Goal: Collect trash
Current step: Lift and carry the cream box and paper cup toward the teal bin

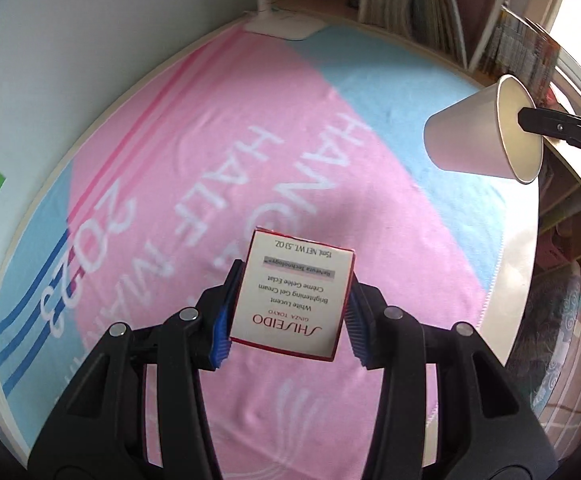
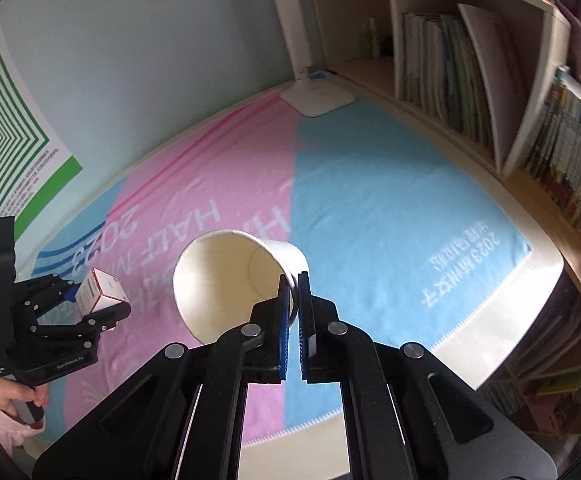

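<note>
Tongs both loaded: left tongs [image 1: 288, 312] pinching small white red-edged cardboard cream box [image 1: 292, 294] at frame centre, right tongs [image 2: 294, 320] nipping white paper cup [image 2: 230, 276] rim mid-frame above towel-covered bench [image 2: 370, 208]; keep grips firm, carry level to bin.

A towel [image 2: 370, 208] lies spread over the desk [image 2: 502, 300] and covers most of its top. At the far edge of the towel stands a lamp base [image 2: 318, 98], close to the wall [image 2: 130, 60] behind the desk. A bookshelf [image 2: 470, 80] runs along the desk's right side, its books upright. A poster [image 2: 6, 132] hangs on the wall at the far left. The left gripper [image 1: 288, 316] holds a small box [image 1: 294, 296] between its fingers above the towel's left half. To its right, the right gripper [image 2: 294, 320] holds a paper cup [image 2: 230, 280] by the rim, tipped on its side above the middle of the towel, one finger inside, one outside.
</note>
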### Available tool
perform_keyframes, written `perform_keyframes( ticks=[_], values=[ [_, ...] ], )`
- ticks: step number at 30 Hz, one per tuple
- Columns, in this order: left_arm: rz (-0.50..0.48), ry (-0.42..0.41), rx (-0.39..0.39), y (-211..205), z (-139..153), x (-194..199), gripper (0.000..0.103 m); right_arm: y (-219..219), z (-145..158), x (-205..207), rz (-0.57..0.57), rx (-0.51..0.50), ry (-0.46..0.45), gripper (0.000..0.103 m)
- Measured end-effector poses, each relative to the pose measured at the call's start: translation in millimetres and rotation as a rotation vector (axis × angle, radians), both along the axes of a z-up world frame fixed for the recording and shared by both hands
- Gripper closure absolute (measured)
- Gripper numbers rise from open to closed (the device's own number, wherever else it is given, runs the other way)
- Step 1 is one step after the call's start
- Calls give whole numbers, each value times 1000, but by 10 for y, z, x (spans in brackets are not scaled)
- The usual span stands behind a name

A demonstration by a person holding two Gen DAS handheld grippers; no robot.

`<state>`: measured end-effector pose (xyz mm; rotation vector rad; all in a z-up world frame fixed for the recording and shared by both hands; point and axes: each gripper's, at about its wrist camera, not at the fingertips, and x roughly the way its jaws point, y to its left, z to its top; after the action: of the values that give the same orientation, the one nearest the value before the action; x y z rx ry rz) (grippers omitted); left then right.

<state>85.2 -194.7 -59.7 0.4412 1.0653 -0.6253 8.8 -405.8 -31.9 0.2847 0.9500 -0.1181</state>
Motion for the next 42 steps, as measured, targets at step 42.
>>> perform_keyframes(
  ticks=[42],
  values=[
    [-916,74,138,-2252,-567,-3294,59,-869,-548,-4002,-720,133,79,98]
  ],
)
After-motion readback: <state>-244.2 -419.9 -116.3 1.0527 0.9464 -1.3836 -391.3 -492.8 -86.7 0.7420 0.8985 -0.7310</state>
